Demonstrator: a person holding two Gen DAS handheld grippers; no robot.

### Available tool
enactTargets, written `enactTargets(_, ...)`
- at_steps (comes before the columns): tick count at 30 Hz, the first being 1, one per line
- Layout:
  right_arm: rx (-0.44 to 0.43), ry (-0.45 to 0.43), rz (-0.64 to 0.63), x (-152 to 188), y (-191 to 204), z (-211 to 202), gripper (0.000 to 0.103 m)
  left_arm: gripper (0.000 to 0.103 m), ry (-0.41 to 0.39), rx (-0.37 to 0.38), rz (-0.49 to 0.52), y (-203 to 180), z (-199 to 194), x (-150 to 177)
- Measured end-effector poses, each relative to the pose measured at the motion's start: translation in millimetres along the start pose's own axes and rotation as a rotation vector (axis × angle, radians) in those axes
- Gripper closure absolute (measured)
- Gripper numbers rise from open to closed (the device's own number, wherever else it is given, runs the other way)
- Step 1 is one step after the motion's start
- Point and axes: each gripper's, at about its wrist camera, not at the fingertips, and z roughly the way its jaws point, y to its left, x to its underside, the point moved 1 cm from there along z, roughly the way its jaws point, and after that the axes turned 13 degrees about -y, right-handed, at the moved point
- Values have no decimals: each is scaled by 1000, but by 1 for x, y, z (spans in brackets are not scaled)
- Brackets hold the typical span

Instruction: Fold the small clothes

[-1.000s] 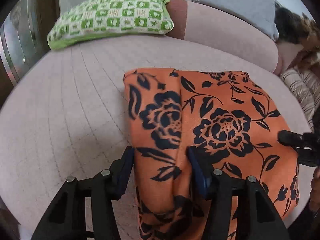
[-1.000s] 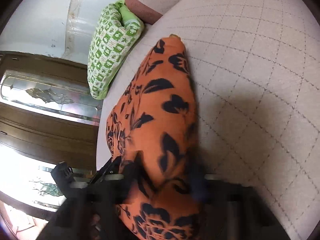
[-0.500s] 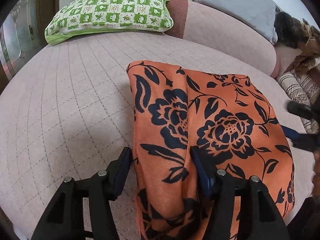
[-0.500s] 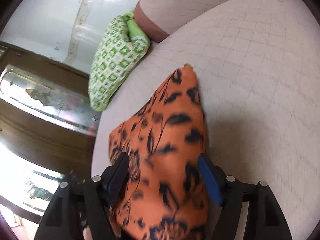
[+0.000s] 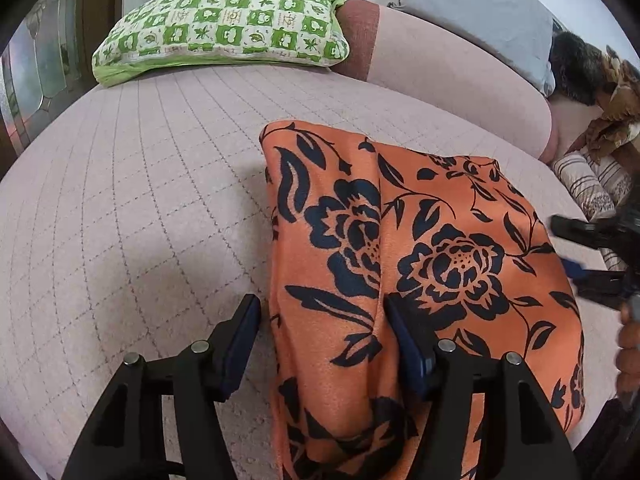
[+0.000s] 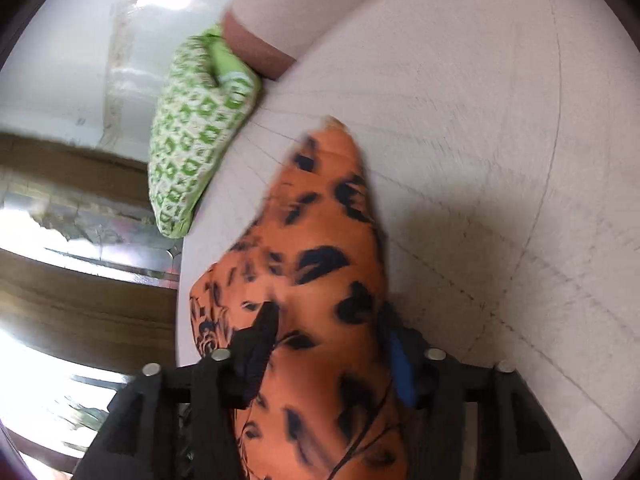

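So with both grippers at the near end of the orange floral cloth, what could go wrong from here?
1. The left gripper is opening, with a gap at its left finger; the orange cloth may slip free.
2. The right gripper is closing on a bunched edge and may catch uneven layers, skewing the fold.
3. The cloth's near end hangs past the cushion edge and could drag off.

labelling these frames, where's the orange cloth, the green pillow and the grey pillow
orange cloth (image 5: 460, 264), left wrist view, on the big black flower print
green pillow (image 5: 224, 28), left wrist view, middle of its checked top face
grey pillow (image 5: 476, 12), left wrist view, middle of its front face
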Motion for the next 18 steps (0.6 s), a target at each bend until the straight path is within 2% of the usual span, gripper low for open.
enactTargets(2, -11, -38, -93, 4, 23, -21, 47, 37, -2, -5, 5, 0, -1, 1)
enactTargets(4, -66, -40, -149, 14, 45, -36, 47, 37, 1, -4, 7, -1, -2, 2)
enactTargets(5, -100, -19, -157, 21, 52, -37, 44, 37, 0, -3, 6, -2, -3, 2)
enactTargets(6, -122, 14, -158, 31, 54, -35, 37, 37, 1, -2, 3, -2, -4, 1)
enactTargets(7, -102, 63, -154, 41, 51, -25, 32, 37, 1, 0, -3, -2, -5, 1)
enactTargets(9, -46, 112, -125, 52, 28, -1, 32, 37, -7, 7, -22, -2, -12, -1)
enactTargets(10, -63, 95, -106, 52, 25, -3, 32, 37, -25, -7, -16, -2, -19, -2)
enactTargets(12, -67, 80, -75, 48, 30, -11, 32, 37, -118, -34, 44, -9, -48, -3)
enactTargets(14, -56, 63, -105, 46, 40, -23, 32, 27, -175, -26, 53, -11, -72, 1)
enactTargets(15, -86, 51, -146, 47, 48, -29, 32, 25, -186, -12, 29, -10, -81, 7)
enactTargets(16, -93, 42, -174, 49, 48, -30, 29, 25, -171, -9, 12, -7, -83, 14)
enactTargets(18, -42, 62, -194, 56, 37, -19, 20, 24, 12, -56, 14, -3, -55, 31)
